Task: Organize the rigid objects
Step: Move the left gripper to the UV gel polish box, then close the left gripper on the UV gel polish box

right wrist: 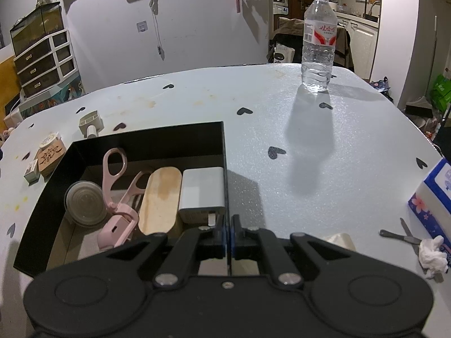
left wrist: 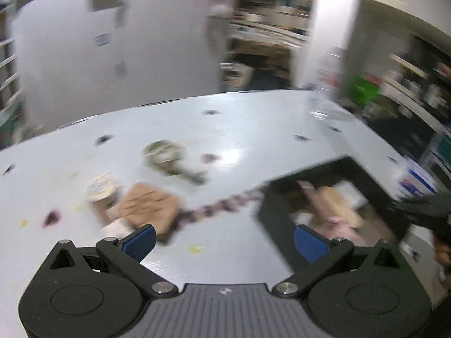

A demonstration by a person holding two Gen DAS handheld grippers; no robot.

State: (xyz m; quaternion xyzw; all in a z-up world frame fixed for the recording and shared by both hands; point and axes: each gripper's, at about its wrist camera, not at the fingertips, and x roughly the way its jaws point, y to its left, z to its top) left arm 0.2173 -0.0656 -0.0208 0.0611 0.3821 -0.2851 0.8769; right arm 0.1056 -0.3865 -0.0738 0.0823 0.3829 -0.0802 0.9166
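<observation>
In the right wrist view, a black box (right wrist: 152, 138) holds a pink curler-like tool (right wrist: 115, 194), a wooden oval piece (right wrist: 160, 197), a white charger block (right wrist: 201, 191) and a round clear lid (right wrist: 84, 205). My right gripper (right wrist: 229, 232) is shut on the box's right wall at its near corner. The left wrist view is badly blurred. There my left gripper (left wrist: 225, 242) stands wide open over the table with nothing between its blue pads. Ahead of it to the left lie a wooden block (left wrist: 146, 205), a round roll (left wrist: 100, 187) and a beige brush-like piece (left wrist: 166, 157). The box (left wrist: 282, 214) sits to its right.
A water bottle (right wrist: 318, 42) stands at the table's far right. A tissue pack (right wrist: 434, 197), small metal clippers (right wrist: 400, 235) and a crumpled tissue (right wrist: 432, 256) lie at the right edge. Left of the box are the wooden stamp block (right wrist: 49, 155) and a small white box (right wrist: 31, 170).
</observation>
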